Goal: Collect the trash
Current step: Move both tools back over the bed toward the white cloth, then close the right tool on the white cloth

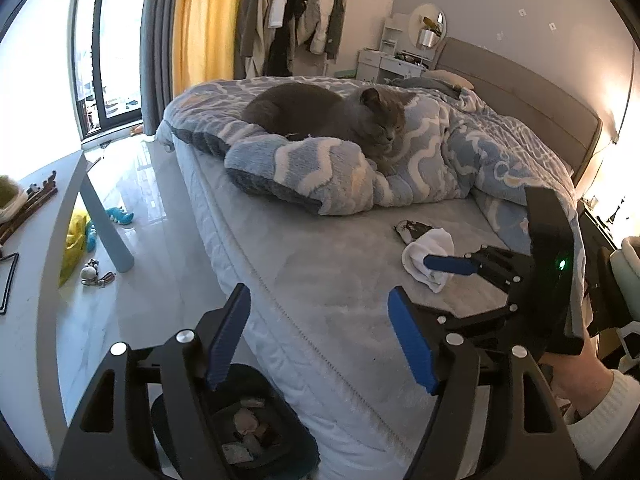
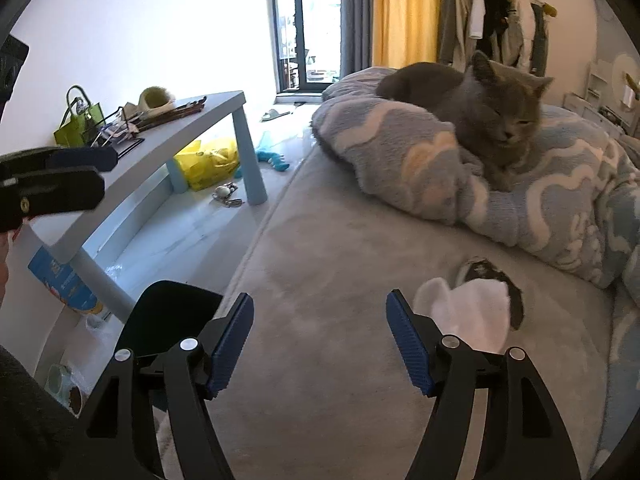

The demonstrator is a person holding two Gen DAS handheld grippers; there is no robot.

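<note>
Daylight pours in through the tall window at the far left, blown out to pure white, and the glossy floor throws its glare back. The yellow curtain glows, while the near corners sink into dim shadow. Both fisheye views bend hard at the edges inside a black rim, and the left gripper looks smeared with blur in the right wrist view.

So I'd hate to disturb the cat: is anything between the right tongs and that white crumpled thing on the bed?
Nothing visible: only bare grey mattress separates the open right tongs from the white crumpled cloth. The grey cat lies farther back on the blue blanket.
</note>
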